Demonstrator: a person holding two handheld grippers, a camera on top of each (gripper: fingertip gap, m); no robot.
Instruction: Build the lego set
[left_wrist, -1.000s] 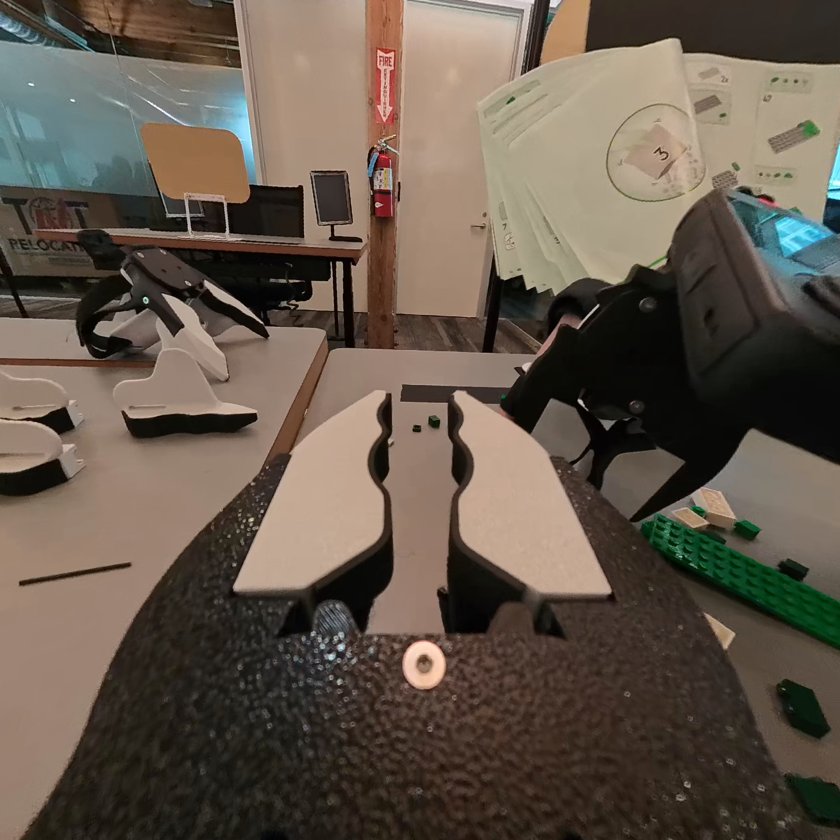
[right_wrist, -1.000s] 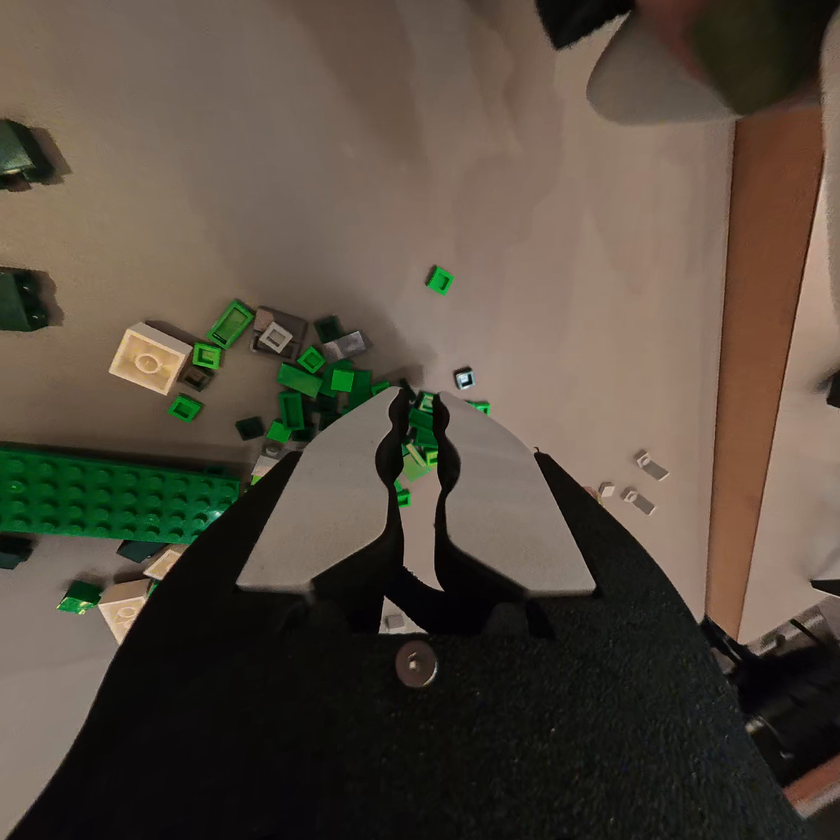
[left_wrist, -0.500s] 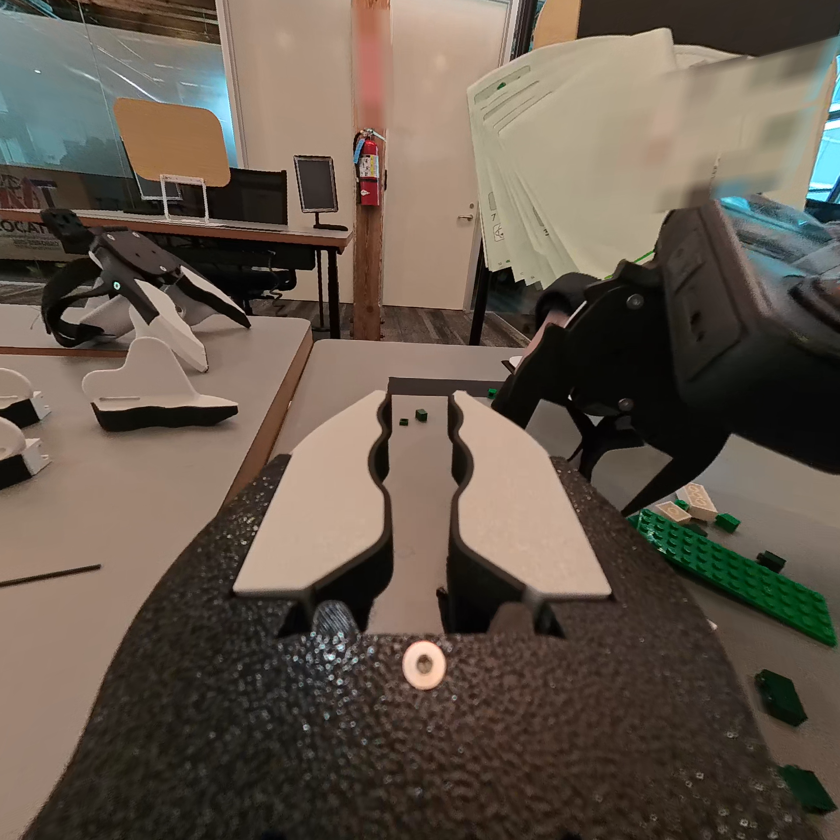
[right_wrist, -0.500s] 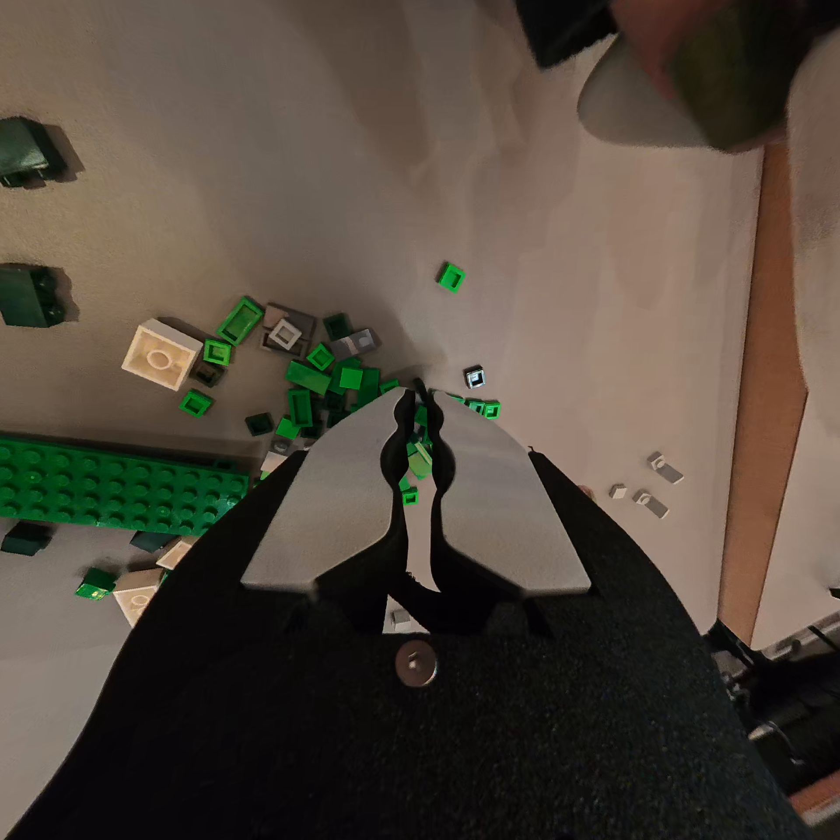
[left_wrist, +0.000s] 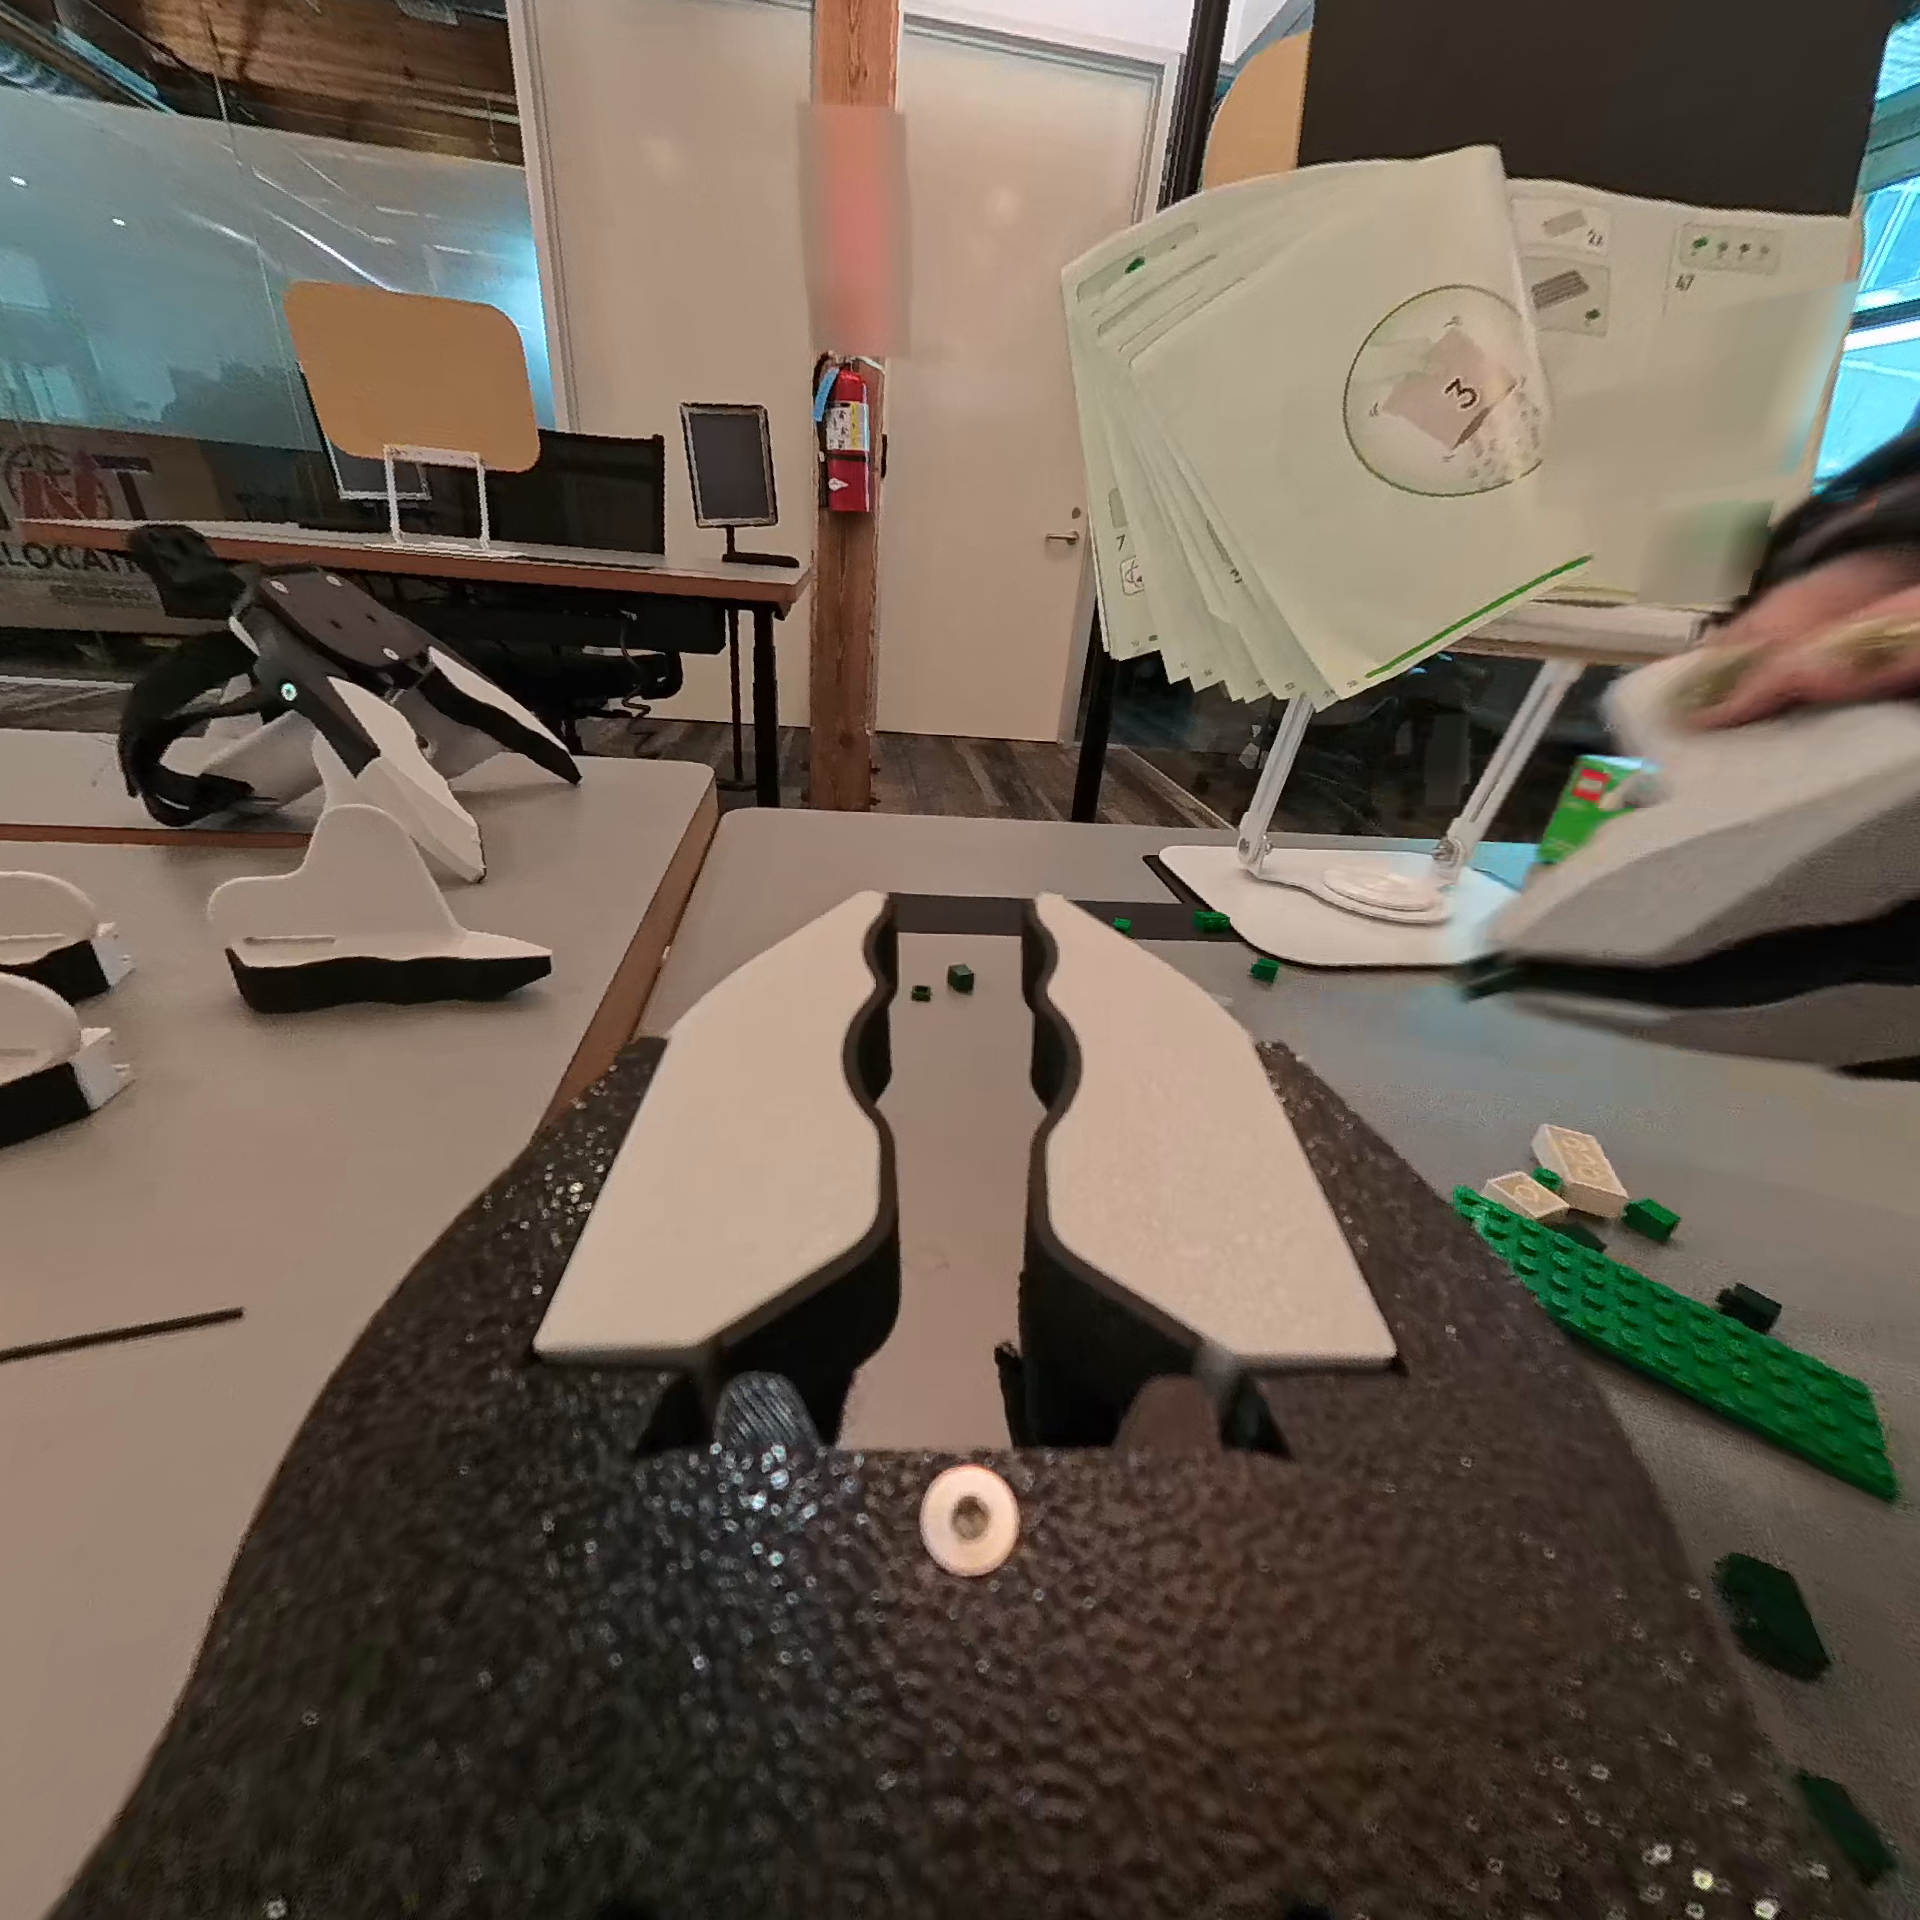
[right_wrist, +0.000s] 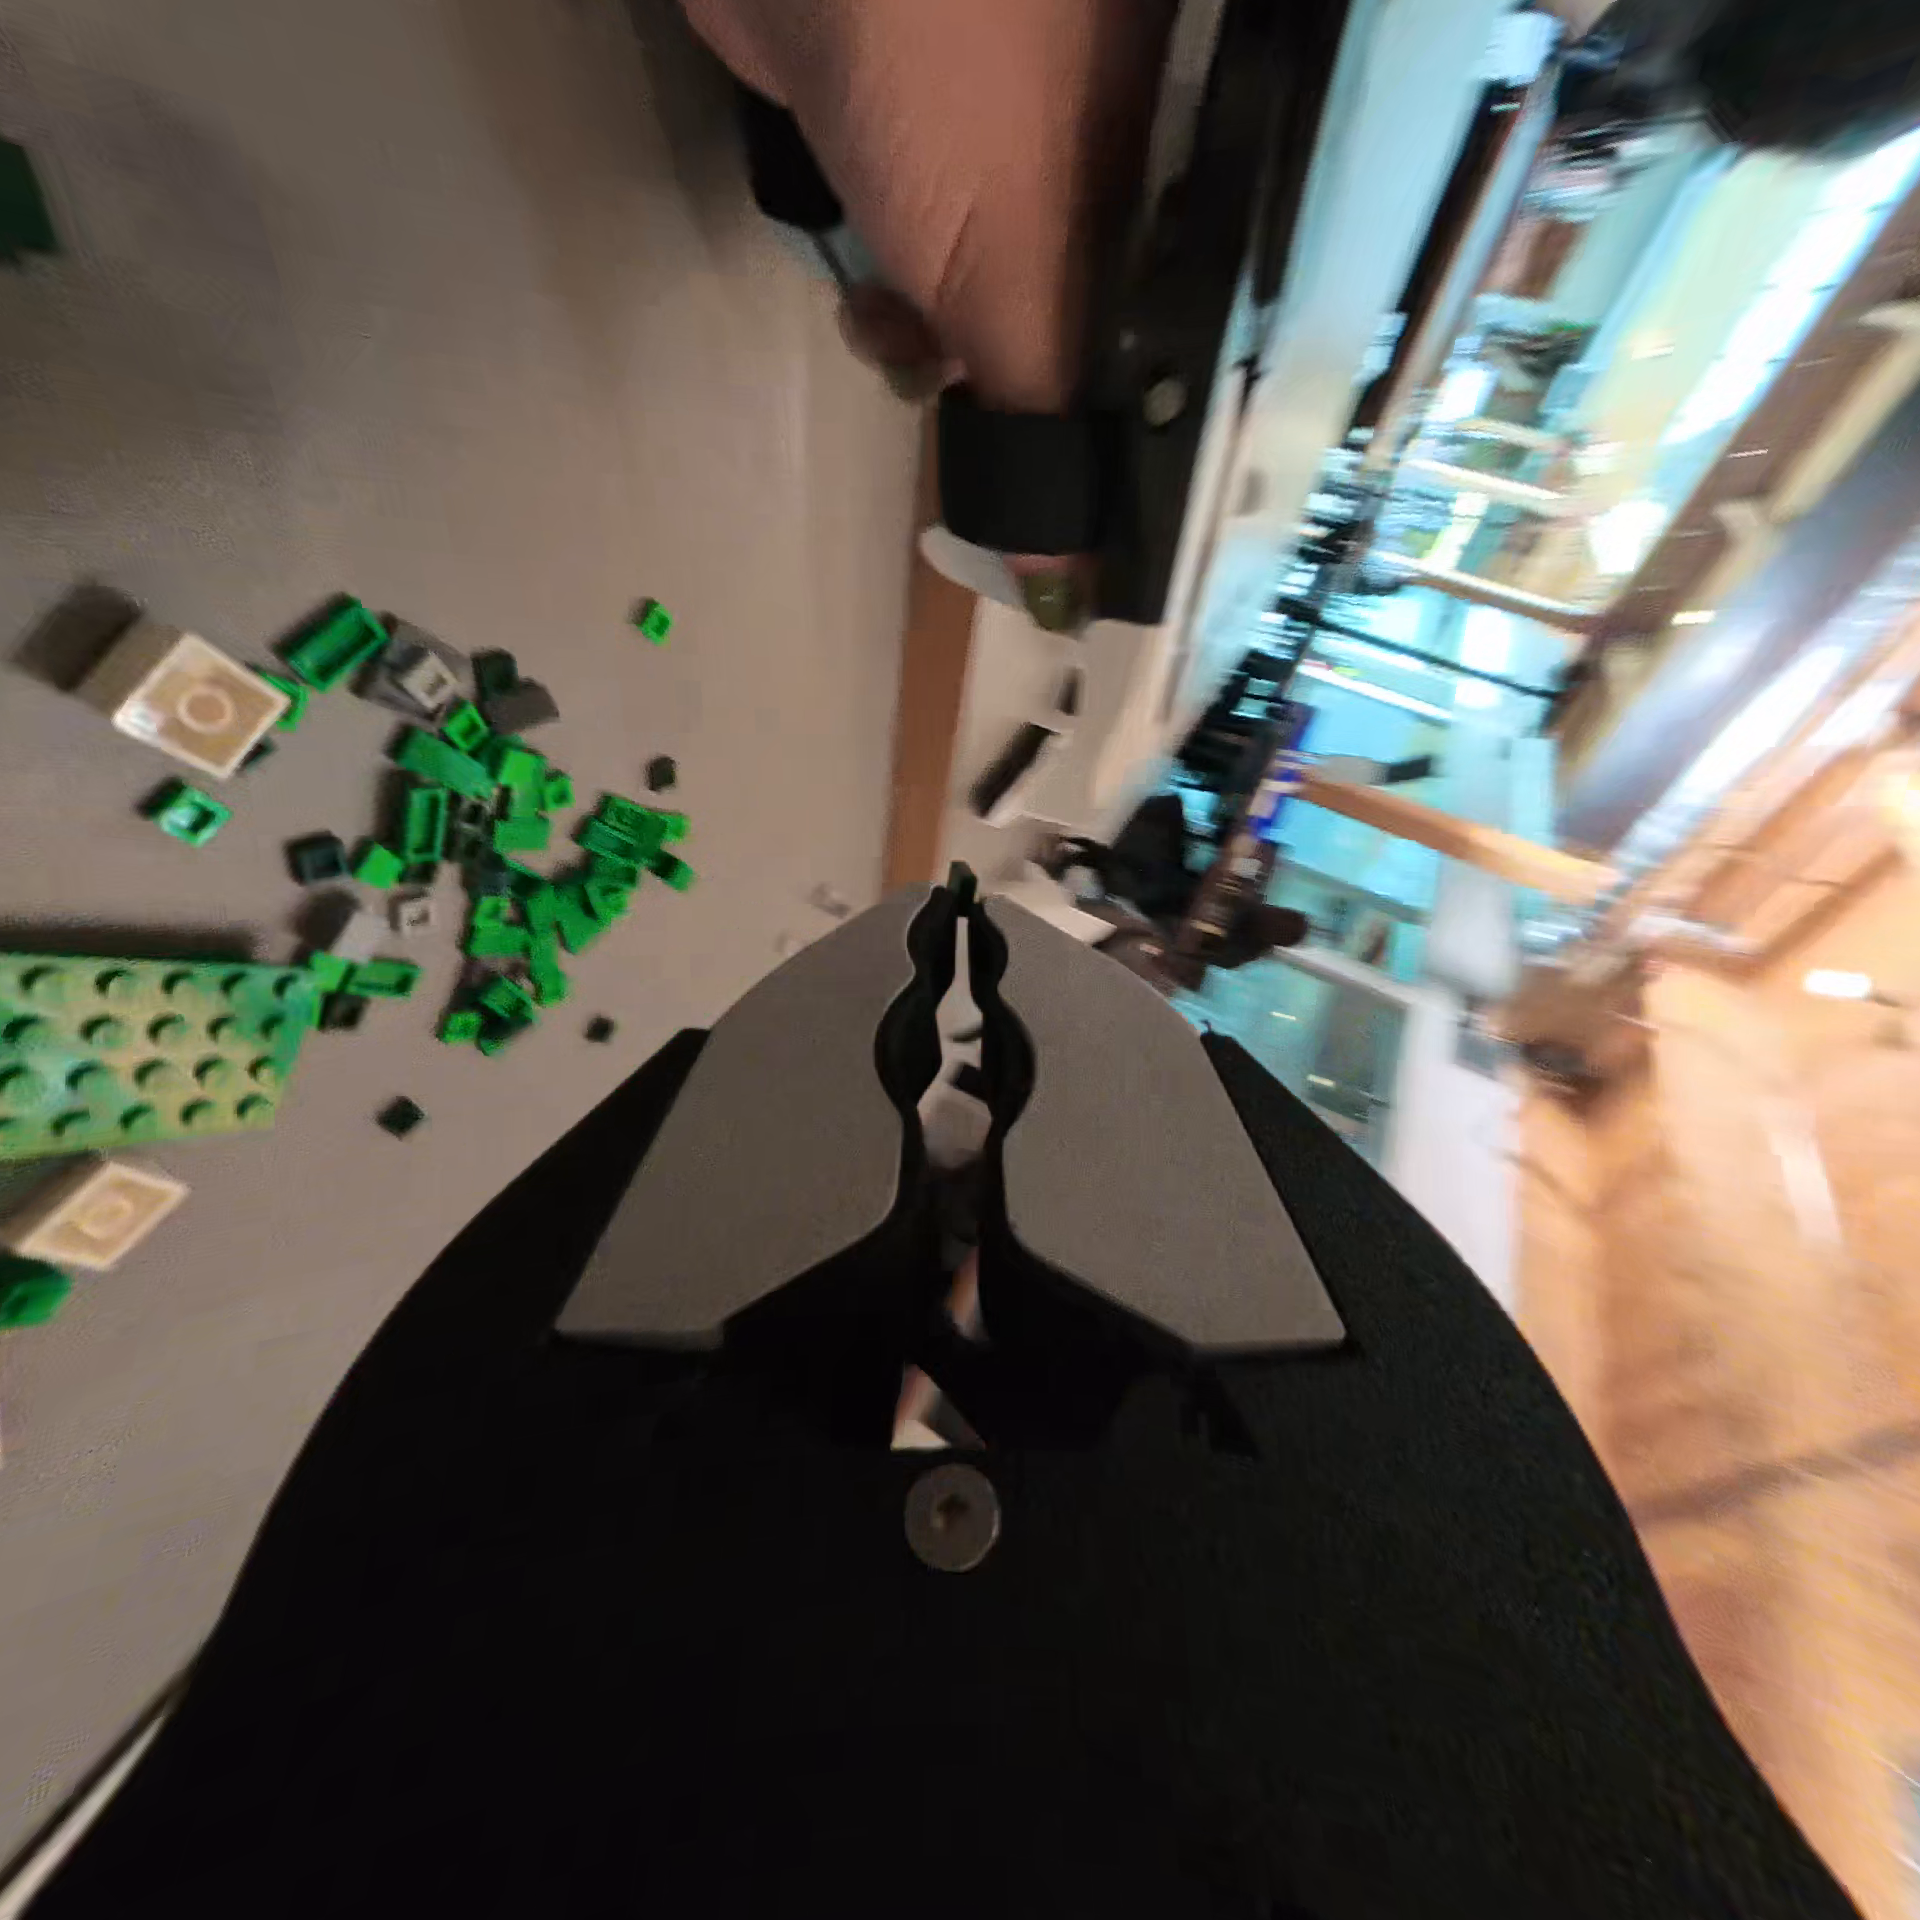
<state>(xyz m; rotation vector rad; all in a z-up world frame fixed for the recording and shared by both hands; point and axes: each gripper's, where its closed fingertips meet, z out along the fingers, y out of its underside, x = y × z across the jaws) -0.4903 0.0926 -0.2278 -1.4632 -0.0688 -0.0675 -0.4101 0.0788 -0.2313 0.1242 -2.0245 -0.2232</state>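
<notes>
Your right gripper (right_wrist: 961, 909) has lifted off the brick pile (right_wrist: 520, 862) and swung away, fingers pinched on a small dark green piece. Left gripper (left_wrist: 956, 935) hovers, fingers narrowly parted, empty. Next, likely carry the piece to the green plate (left_wrist: 1683, 1351), right of it.

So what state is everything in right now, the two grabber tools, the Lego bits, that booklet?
Left gripper: open, empty, above the table.
Right gripper: shut on a small dark green piece, lifted off the pile.
Green baseplate: flat on the table, bare.
Loose pile of pieces: scattered, unassembled.
White bricks: loose beside the baseplate.
Instruction booklet: open, propped on a white stand.
</notes>
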